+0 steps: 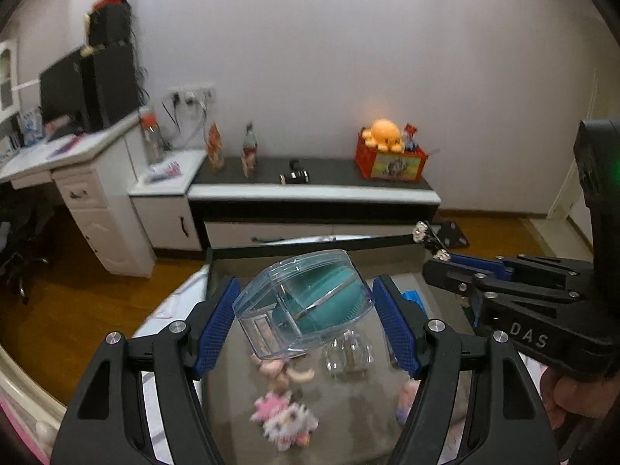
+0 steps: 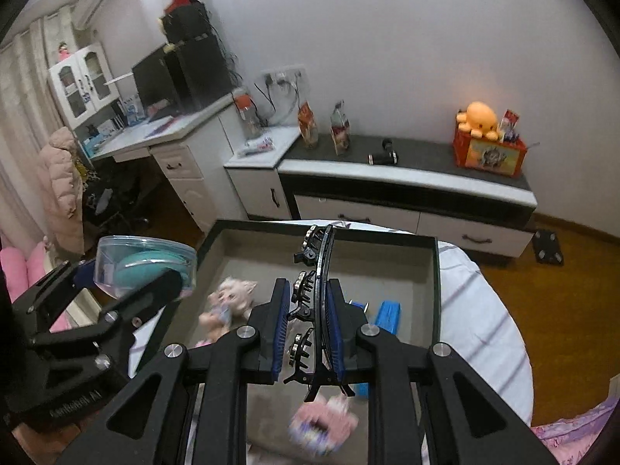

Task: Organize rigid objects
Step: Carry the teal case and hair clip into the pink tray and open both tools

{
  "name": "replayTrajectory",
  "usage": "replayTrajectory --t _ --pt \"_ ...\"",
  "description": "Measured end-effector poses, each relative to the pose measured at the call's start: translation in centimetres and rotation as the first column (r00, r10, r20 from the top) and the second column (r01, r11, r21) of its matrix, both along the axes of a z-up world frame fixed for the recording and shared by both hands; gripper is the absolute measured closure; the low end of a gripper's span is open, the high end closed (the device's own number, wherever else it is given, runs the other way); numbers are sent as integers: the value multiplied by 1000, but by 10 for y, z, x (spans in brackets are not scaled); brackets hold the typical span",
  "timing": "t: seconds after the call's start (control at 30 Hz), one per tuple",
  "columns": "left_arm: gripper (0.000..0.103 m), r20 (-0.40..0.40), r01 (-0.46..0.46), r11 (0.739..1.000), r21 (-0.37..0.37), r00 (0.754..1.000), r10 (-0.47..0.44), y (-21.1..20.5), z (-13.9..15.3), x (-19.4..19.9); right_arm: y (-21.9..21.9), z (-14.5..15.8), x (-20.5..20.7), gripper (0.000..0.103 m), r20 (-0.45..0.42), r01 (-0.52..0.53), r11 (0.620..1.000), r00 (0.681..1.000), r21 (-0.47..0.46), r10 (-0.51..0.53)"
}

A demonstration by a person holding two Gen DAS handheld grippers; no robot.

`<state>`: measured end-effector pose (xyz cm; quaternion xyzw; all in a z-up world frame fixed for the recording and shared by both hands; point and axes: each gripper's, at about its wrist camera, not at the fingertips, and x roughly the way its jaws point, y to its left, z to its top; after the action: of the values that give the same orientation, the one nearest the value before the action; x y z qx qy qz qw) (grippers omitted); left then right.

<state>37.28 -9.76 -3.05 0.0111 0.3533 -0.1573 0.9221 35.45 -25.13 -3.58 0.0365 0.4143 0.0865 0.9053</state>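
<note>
My left gripper (image 1: 304, 306) is shut on a clear plastic case with a teal item inside (image 1: 304, 302), held above a grey tray (image 1: 240, 252); the case also shows in the right wrist view (image 2: 145, 263). My right gripper (image 2: 308, 317) is shut on a long black hair clip with metal studs (image 2: 319, 290), held above the same tray (image 2: 436, 271). In the left wrist view the right gripper (image 1: 457, 267) sits at the right, with the clip (image 1: 310, 248) stretching left across the tray's far edge.
In the tray lie pink plush toys (image 1: 283, 418), a small clear glass piece (image 1: 347, 352) and blue items (image 2: 387, 316). The tray rests on a white striped cloth (image 2: 484, 310). Beyond are a low TV cabinet (image 2: 407, 190), a white desk (image 2: 174, 131) and wooden floor.
</note>
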Motion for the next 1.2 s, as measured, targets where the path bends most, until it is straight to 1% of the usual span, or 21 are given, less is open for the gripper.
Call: replayTrajectory --t 0.07,0.23,0.47,0.53,0.57,0.6,0.63,0.67,0.7,0.77,0.83,0.9,0.97,1.07,1.2 --pt "31 -30 5 1000 24 1000 -4 -12 -15 22 -5 -16 21 84 -43 8 1000 999 4 -7" --pt "31 -117 1 999 53 993 5 -25 -47 54 -20 -48 53 84 -132 37 999 991 7 -35" --pt "30 -192 -3 997 73 981 17 -29 -69 71 -31 -70 66 84 -181 62 998 982 21 -57" --pt "29 -199 -13 996 84 979 29 -29 -71 71 -32 -72 66 83 -182 70 997 981 20 -65" --pt "22 -200 -15 996 89 979 32 -28 -71 71 -31 -72 65 78 -183 76 997 981 23 -71" --pt "14 -197 -17 996 93 980 35 -28 -70 69 -32 -72 64 70 -180 83 996 981 26 -77" --pt "12 -180 -36 994 103 982 54 -26 -66 65 -32 -71 62 51 -171 95 995 981 23 -90" --pt "8 -166 -50 993 110 984 68 -24 -64 63 -34 -69 59 41 -156 110 994 982 15 -106" --pt "4 -149 -59 993 105 986 74 -21 -58 59 -34 -67 57 37 -147 116 993 983 20 -111" --pt "0 -134 -68 993 93 988 80 -16 -51 54 -37 -64 51 20 -142 141 989 981 41 -134" --pt "0 -111 -75 993 91 990 85 -12 -42 45 -36 -60 44 18 -135 149 987 981 55 -141" --pt "0 -91 -82 992 98 992 91 -7 -34 35 -35 -53 36 15 -120 154 986 982 64 -146" --pt "0 -63 -90 993 81 993 96 0 -22 19 -35 -41 24 0 -95 181 981 980 70 -174" --pt "0 -16 -110 991 70 994 111 12 -2 -9 -34 -24 5 0 -53 202 973 979 112 -197" --pt "0 61 -143 989 47 988 140 29 26 -57 -25 2 -29 0 2 209 973 978 102 -210"
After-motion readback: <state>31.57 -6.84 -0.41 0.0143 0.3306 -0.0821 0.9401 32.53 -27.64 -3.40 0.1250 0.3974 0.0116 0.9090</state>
